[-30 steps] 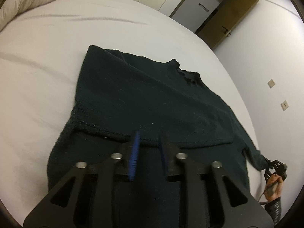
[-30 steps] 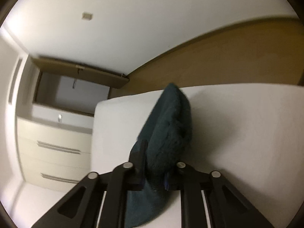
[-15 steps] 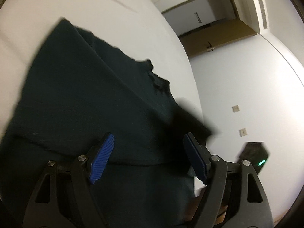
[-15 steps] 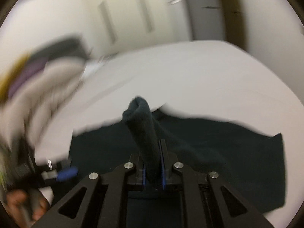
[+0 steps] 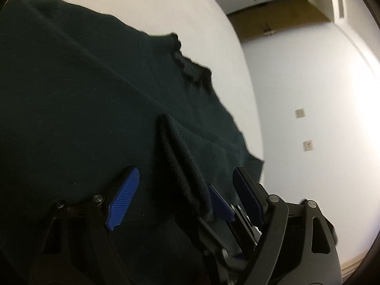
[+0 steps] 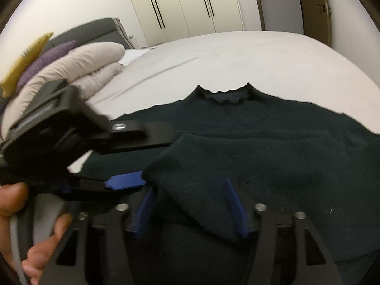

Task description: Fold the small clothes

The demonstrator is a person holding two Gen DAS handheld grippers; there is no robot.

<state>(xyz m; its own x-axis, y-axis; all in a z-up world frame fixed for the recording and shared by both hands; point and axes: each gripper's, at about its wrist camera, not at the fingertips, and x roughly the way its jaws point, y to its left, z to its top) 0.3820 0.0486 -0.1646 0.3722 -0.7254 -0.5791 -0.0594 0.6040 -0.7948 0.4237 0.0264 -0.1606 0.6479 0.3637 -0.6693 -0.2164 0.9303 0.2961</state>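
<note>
A dark green knit sweater (image 5: 83,99) lies flat on the white bed (image 5: 154,7), neck (image 6: 225,95) pointing away in the right wrist view. Its right sleeve (image 6: 201,178) is folded across the body (image 6: 273,128). My right gripper (image 6: 192,209) is open, with the sleeve cuff lying loose between its blue pads. My left gripper (image 5: 187,194) is open over the sweater's lower body; the sleeve (image 5: 180,166) and the other gripper's blue pad (image 5: 218,204) stand between its fingers. The left gripper also shows in the right wrist view (image 6: 71,142), close on the left.
Pillows (image 6: 78,64) and a grey headboard (image 6: 78,33) sit at the bed's far left. White wardrobes (image 6: 190,2) line the far wall, with a wooden door (image 5: 273,21) beside them. A white wall with switches (image 5: 301,128) runs along the bed's right edge.
My right gripper carried the sleeve from the bed's edge over onto the sweater's body and opened, letting it go. My left gripper opened and swung right towards the sleeve.
</note>
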